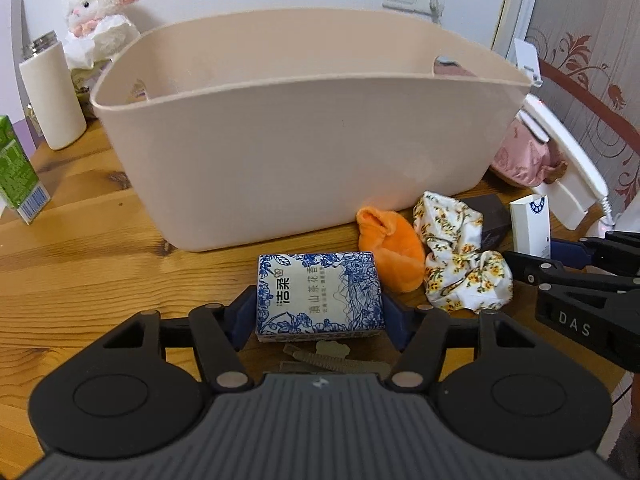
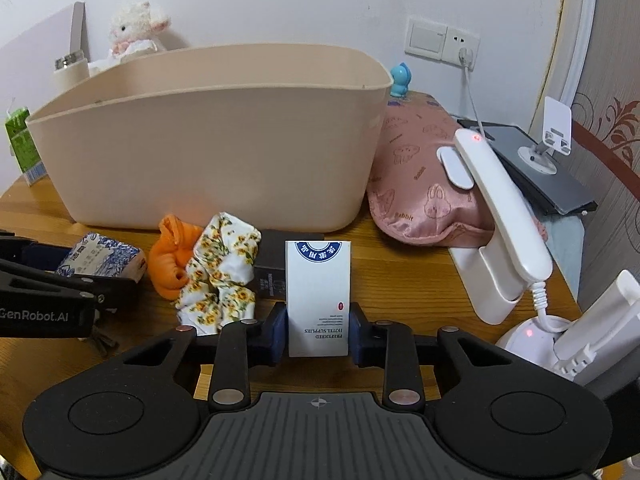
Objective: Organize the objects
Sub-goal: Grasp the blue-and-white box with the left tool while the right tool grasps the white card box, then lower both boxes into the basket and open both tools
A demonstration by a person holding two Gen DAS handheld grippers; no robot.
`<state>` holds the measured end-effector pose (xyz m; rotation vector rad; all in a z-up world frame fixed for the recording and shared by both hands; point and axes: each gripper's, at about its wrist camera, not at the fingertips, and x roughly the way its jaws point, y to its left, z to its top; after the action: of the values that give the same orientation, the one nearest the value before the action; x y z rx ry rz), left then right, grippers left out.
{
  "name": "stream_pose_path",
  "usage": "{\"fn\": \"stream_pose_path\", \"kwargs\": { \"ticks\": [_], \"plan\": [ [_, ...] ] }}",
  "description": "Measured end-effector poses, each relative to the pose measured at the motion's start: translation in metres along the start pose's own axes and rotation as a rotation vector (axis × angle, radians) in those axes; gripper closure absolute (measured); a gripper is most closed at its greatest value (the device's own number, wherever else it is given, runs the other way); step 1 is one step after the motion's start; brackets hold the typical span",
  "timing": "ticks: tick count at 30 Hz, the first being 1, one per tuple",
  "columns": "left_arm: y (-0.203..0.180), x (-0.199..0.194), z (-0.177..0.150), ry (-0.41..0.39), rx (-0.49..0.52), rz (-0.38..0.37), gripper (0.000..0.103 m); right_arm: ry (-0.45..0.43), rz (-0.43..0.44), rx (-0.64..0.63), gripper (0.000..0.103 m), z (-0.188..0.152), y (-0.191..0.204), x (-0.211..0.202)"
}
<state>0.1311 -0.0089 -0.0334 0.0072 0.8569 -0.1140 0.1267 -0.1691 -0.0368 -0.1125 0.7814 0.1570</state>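
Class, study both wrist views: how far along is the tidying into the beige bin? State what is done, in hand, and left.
Done: nothing visibly; what shows of the beige bin interior looks bare. In hand: the left gripper clamps the blue-patterned tissue pack, and the right gripper clamps the white hotel-supplies box. Left: the orange plush, floral scrunchie and dark box lie on the table.

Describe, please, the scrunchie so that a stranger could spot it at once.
Find the big beige tub on the wooden table. In front of it, the scrunchie lies beside an orange cloth. It alone is white with small yellow flowers.
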Motion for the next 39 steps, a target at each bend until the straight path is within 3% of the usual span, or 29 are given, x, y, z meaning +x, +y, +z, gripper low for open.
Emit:
{"fn": "stream_pose_path", "kwargs": {
  "ticks": [13,21,31,39],
  "plan": [
    [0.012,-0.061,0.000,-0.102,-0.014,0.010,0.038,-0.127,0.014,0.014,0.074,0.020,-0.004,-0.045],
    [0.021,-0.088,0.017,-0.184,-0.032,0.018,0.038,-0.211,0.023,-0.006,0.074,0.042,0.002,-0.066],
    [0.033,-0.100,0.052,-0.267,-0.045,0.047,0.038,-0.291,0.025,-0.024,0.074,0.079,0.014,-0.071],
    [0.040,-0.087,0.087,-0.303,-0.045,0.076,0.038,-0.327,0.023,-0.033,0.074,0.111,0.020,-0.058]
  ]
}}
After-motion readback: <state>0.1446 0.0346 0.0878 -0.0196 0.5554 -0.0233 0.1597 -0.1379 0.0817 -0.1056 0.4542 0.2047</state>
